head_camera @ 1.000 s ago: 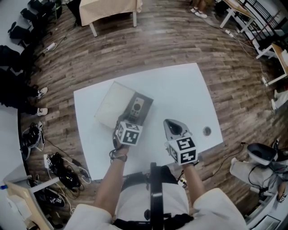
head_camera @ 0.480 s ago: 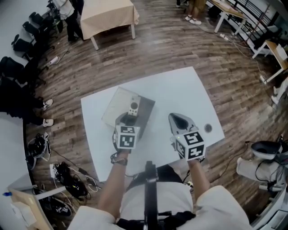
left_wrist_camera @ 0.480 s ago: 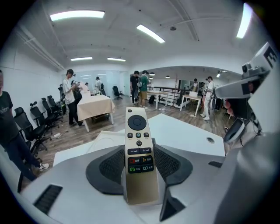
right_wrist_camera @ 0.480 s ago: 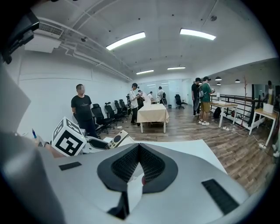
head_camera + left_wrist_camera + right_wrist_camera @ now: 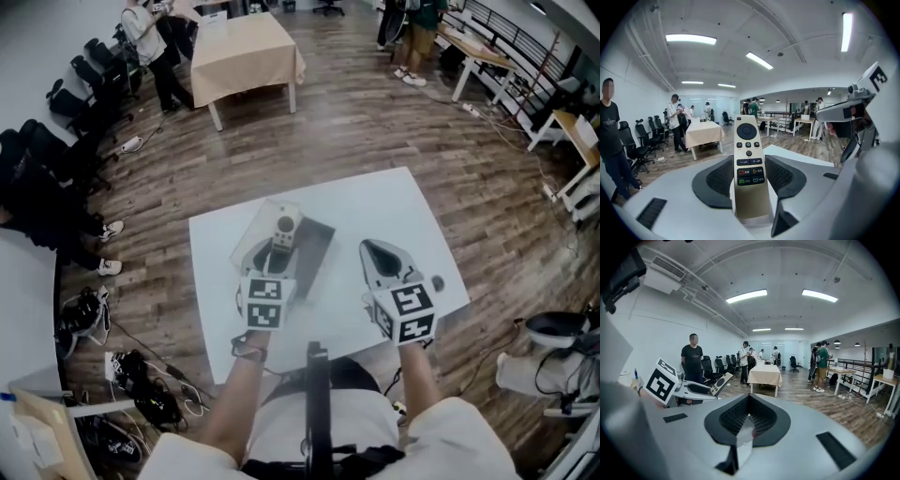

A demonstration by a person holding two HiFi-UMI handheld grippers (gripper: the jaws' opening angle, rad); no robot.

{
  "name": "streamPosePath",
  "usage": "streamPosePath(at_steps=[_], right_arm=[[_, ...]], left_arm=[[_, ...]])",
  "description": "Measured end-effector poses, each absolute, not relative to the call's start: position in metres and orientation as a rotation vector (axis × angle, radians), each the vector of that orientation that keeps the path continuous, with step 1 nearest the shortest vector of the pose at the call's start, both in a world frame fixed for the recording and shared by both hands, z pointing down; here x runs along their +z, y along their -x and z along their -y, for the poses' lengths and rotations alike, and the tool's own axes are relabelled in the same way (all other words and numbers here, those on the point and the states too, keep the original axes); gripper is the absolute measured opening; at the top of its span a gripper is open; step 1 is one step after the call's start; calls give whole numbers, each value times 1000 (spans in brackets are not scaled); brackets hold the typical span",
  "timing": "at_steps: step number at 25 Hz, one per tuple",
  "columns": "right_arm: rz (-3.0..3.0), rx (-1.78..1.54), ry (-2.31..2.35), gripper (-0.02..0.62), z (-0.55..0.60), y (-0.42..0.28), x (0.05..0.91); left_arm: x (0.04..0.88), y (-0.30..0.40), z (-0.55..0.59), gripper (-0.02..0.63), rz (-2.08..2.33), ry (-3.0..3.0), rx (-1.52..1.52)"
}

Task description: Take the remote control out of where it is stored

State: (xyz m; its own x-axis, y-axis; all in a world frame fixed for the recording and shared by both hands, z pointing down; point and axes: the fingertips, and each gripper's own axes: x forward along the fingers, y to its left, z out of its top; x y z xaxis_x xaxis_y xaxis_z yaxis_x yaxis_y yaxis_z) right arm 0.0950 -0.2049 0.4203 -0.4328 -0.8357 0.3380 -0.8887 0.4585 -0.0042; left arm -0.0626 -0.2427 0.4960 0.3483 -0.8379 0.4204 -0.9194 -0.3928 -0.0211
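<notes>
My left gripper [image 5: 749, 163] has its jaws clamped on the lower end of the gold remote control [image 5: 748, 140], whose button face is turned toward the camera and whose top points out at the room. The right gripper [image 5: 749, 414] has its jaws pressed together, pad to pad, and it hangs just right of the left one over the white surface [image 5: 375, 202].

From above, the remote sits over the pale lid [image 5: 261, 223], with the dark tray [image 5: 317, 246] right beside it. Nothing stands between the two grippers. Past the far edge of the surface is bare wooden floor [image 5: 375, 122], then a cloth-covered table [image 5: 246, 49] with people [image 5: 150, 37] near it. Office chairs [image 5: 52, 112] line the left wall, and cables [image 5: 141, 389] lie by the near left corner.

A second ago the remote lay flat in the dark tray with my left jaws coming down onto it. Now it is raised and tipped up. The right gripper has barely moved.
</notes>
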Motion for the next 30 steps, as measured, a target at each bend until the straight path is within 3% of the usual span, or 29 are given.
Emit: streamPosePath(at_steps=[16,30], right_arm=[[2541,-24,-1513,0,174,-71,320],[2548,-114,-1581,-2,159,-69,289]], left_arm=[[349,88,201,204,1769,-2593,149],[294,108,173,204,1840,-2691,49]])
